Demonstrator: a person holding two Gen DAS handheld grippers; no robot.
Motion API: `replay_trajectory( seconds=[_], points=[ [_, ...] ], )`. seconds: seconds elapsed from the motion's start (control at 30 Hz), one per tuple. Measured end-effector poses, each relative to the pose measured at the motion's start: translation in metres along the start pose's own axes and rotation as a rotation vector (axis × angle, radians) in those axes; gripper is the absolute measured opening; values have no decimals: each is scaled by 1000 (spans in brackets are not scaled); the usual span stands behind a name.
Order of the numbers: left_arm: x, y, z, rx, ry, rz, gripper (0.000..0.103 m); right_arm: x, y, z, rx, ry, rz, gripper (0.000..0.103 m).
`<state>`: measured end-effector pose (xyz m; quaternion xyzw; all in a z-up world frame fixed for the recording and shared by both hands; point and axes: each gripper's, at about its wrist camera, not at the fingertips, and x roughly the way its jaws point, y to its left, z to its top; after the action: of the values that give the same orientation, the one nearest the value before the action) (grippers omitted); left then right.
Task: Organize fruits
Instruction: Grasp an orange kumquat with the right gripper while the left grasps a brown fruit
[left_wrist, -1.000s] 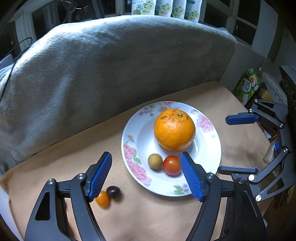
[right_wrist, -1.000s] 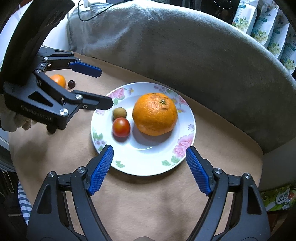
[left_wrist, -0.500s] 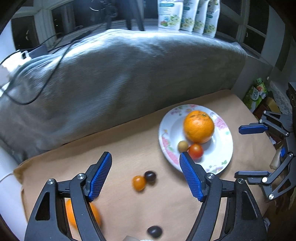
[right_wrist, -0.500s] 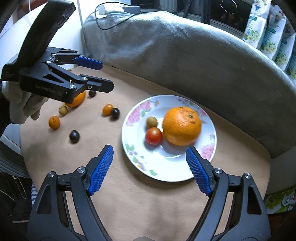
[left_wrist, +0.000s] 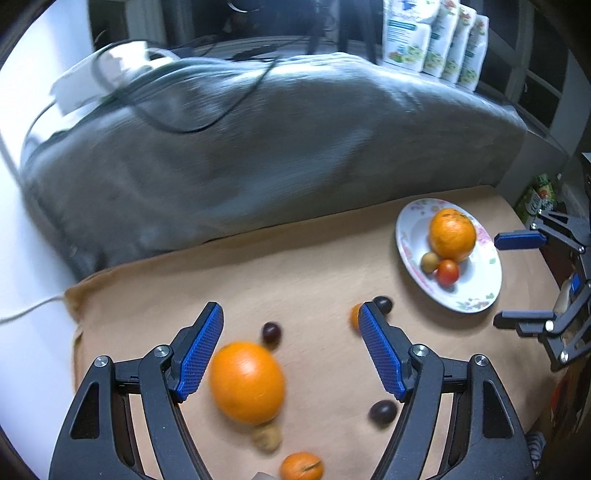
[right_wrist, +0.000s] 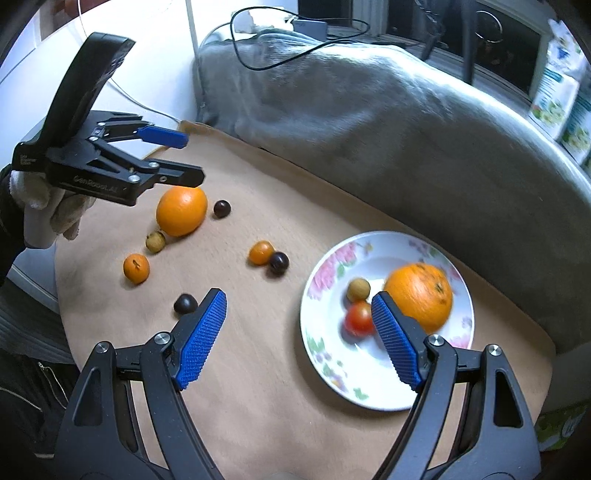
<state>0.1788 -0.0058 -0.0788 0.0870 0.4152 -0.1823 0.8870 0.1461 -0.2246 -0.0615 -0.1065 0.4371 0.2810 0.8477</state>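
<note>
At far left, the left hand-held gripper (right_wrist: 184, 158) hangs wide open and empty above a loose orange (right_wrist: 181, 210) on the tabletop (right_wrist: 258, 369). Around it lie small fruits: a tan one (right_wrist: 155, 242), a tangerine (right_wrist: 136, 268), dark grapes (right_wrist: 222, 208). The right hand-held gripper (right_wrist: 299, 336) is also wide open, holding nothing. At right, the plate (right_wrist: 332, 369) holds an orange (right_wrist: 421, 295), a tomato (right_wrist: 358, 317) and a tan fruit (right_wrist: 358, 289).
</note>
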Motion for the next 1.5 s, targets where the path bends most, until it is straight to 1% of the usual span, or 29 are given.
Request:
replay_trajectory(
  seconds=[0.23, 0.37, 0.43, 0.5, 0.57, 0.63, 0.7, 0.83, 0.9, 0.97, 1.03, 1.2, 1.37, 1.5],
  points=[
    [-10, 27, -24, -59, 4, 28, 76, 25, 9, 22, -63, 28, 30, 83],
    [-16, 37, -39, -91, 18, 43, 75, 37, 19, 29, -116, 53, 44, 83],
    [-17, 40, -48, -102, 28, 48, 70, 45, 25, 32, -160, 71, 47, 83],
    [-19, 43, -57, -118, 39, 46, 69, 52, 32, 34, -207, 95, 51, 74],
    [-21, 45, -66, -129, 48, 39, 66, 58, 36, 34, -241, 111, 53, 72],
    [-21, 46, -75, -140, 63, 33, 61, 64, 41, 35, -275, 128, 54, 69],
    [-21, 45, -83, -149, 77, 20, 58, 71, 45, 35, -306, 146, 54, 64],
    [-17, 44, -96, -168, 106, -9, 53, 87, 53, 34, -359, 187, 61, 57],
    [-14, 43, -99, -179, 117, -22, 51, 94, 56, 35, -378, 200, 59, 54],
    [-10, 45, -102, -196, 131, -36, 49, 100, 59, 37, -395, 212, 63, 53],
    [-5, 48, -103, -214, 144, -46, 47, 105, 61, 39, -406, 219, 63, 53],
    [3, 51, -103, -229, 172, -58, 46, 117, 63, 42, -419, 242, 63, 52],
    [11, 50, -101, -233, 202, -91, 43, 127, 64, 44, -420, 260, 72, 52],
    [19, 49, -102, -226, 228, -104, 43, 137, 67, 48, -422, 271, 73, 52]
  ],
)
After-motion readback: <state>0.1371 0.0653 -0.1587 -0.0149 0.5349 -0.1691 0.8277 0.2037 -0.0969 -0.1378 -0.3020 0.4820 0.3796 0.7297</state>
